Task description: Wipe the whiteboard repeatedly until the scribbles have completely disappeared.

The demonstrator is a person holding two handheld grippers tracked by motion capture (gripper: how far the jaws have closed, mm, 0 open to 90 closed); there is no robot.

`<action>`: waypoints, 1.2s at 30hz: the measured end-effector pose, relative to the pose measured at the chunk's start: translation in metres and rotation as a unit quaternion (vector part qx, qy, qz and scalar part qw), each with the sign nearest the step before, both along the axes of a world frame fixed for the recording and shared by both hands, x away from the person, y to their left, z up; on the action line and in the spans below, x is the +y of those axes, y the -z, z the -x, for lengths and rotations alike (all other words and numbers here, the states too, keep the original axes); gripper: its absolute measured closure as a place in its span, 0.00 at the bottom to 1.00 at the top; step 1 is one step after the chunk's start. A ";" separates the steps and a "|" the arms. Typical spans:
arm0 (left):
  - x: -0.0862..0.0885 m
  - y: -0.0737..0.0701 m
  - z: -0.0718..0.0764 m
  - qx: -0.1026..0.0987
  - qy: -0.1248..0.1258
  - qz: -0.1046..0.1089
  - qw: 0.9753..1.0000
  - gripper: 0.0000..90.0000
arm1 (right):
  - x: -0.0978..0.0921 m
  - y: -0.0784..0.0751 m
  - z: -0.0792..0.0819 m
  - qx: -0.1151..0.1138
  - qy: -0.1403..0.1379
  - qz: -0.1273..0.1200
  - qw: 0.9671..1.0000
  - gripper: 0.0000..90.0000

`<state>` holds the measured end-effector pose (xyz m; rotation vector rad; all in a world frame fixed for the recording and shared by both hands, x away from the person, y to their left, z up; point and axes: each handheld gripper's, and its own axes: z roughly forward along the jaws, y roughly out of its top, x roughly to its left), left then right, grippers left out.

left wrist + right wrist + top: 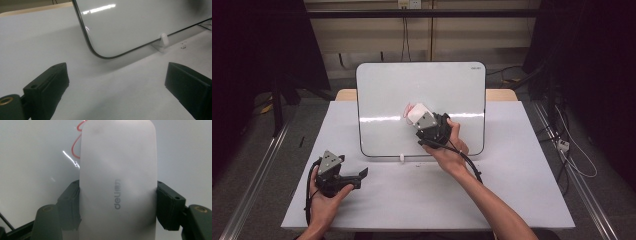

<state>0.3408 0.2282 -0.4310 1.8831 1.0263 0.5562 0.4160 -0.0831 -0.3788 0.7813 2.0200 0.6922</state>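
Observation:
A whiteboard (422,90) stands tilted on the white table (512,190), with a red scribble (407,107) near its middle. My right gripper (419,120) is shut on a white eraser (418,113) and presses it against the board over the red marks. In the right gripper view the eraser (117,180) sits between the two jaws, and a bit of red line (76,143) shows at its upper left edge. My left gripper (354,177) rests on the table at the front left, open and holding nothing; in its own view the board's lower corner (100,53) lies ahead.
A small white clip (402,158) holds the board's bottom edge; it shows again as a white foot (163,40). Tiny specks (183,45) lie on the table beside it. Dark floor and cables (572,155) surround the table.

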 end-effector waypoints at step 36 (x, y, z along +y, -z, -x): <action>0.000 0.000 0.000 -0.001 0.002 0.000 1.000 0.05 | 0.017 -0.042 -0.039 -0.018 0.020 -0.018 0.999 0.35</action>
